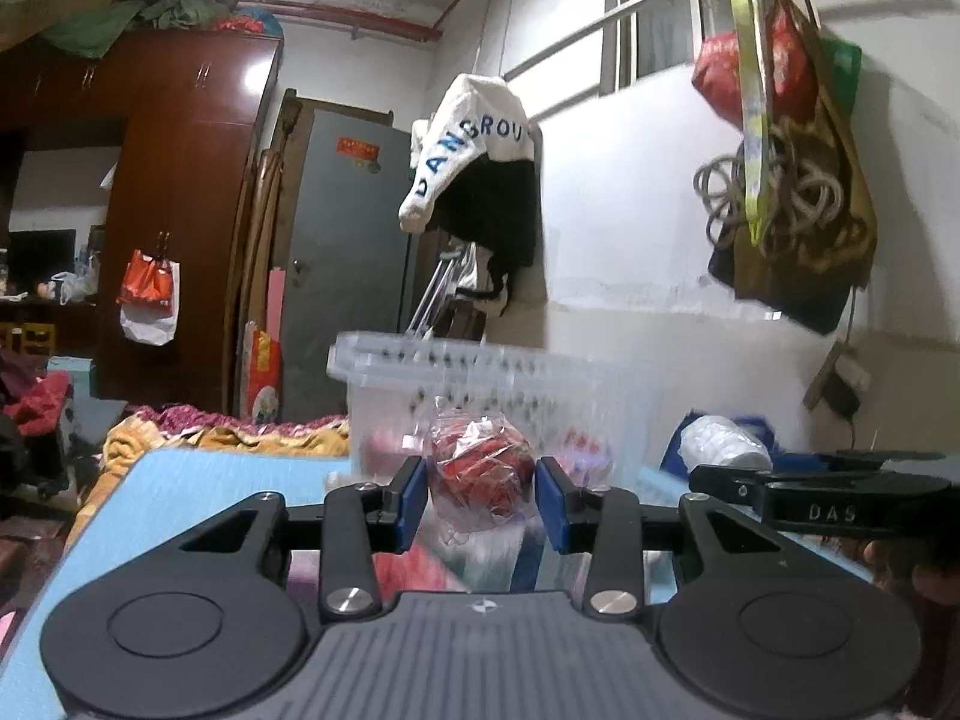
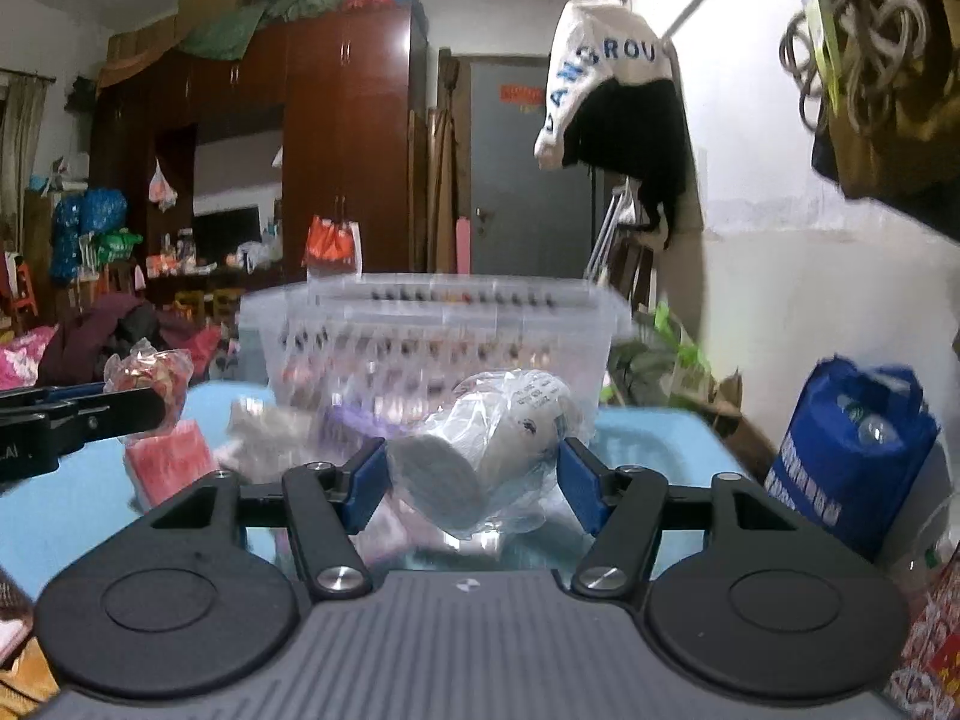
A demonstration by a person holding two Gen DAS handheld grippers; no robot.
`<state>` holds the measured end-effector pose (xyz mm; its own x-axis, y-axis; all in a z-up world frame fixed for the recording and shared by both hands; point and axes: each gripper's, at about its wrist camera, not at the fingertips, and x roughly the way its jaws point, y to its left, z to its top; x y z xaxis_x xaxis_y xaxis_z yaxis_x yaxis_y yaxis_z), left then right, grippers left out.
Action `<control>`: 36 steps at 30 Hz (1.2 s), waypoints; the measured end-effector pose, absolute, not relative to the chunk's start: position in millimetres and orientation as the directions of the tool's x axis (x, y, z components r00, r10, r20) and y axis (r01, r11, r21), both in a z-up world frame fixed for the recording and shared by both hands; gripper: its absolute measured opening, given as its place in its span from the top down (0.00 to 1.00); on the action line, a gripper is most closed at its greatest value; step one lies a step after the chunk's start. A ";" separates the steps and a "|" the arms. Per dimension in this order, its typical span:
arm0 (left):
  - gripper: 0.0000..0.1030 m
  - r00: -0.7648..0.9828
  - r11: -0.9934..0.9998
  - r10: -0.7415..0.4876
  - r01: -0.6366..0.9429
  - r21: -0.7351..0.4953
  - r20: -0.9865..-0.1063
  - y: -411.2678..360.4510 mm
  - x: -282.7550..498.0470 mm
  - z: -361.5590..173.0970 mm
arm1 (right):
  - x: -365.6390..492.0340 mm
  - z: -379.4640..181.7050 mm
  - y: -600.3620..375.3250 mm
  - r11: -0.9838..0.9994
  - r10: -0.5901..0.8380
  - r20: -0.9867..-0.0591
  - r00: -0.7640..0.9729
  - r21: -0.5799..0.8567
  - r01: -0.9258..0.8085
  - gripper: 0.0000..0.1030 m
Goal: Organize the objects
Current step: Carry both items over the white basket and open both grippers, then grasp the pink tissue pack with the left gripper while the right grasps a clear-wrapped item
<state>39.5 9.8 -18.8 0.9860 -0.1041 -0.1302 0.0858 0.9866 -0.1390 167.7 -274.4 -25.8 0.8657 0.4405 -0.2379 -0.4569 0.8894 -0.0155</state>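
Left claw (image 1: 481,495) pinches a wrapped red ball (image 1: 483,468); right claw (image 2: 474,474) pinches a wrapped white roll (image 2: 480,444), both before a clear bin (image 2: 432,336) on the blue table (image 2: 660,438).

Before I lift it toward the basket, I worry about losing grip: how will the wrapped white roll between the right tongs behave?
The white roll looks soft, so it will probably squash rather than crack. Its loose, crinkled plastic wrap may slide against the right tongs' blue pads. It seems light for its size, and its cylindrical shape could roll if dropped on the blue table.
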 end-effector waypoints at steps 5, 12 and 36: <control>0.58 0.982 0.982 -0.137 0.117 -0.148 -0.133 10.1 77.7 32.1 | 192.3 21.2 -260.5 0.891 0.442 -0.173 0.880 -0.030 -0.454 0.38; 0.57 0.955 0.984 -0.107 0.060 -0.170 -0.278 10.4 186.1 74.9 | 269.2 57.0 -226.7 0.920 0.375 -0.202 0.905 -0.039 -0.391 0.38; 0.17 0.942 0.994 0.024 -0.058 -0.093 -0.334 36.3 62.6 -45.2 | 218.7 -71.7 -267.9 0.890 0.418 -0.422 0.805 0.012 -0.456 0.46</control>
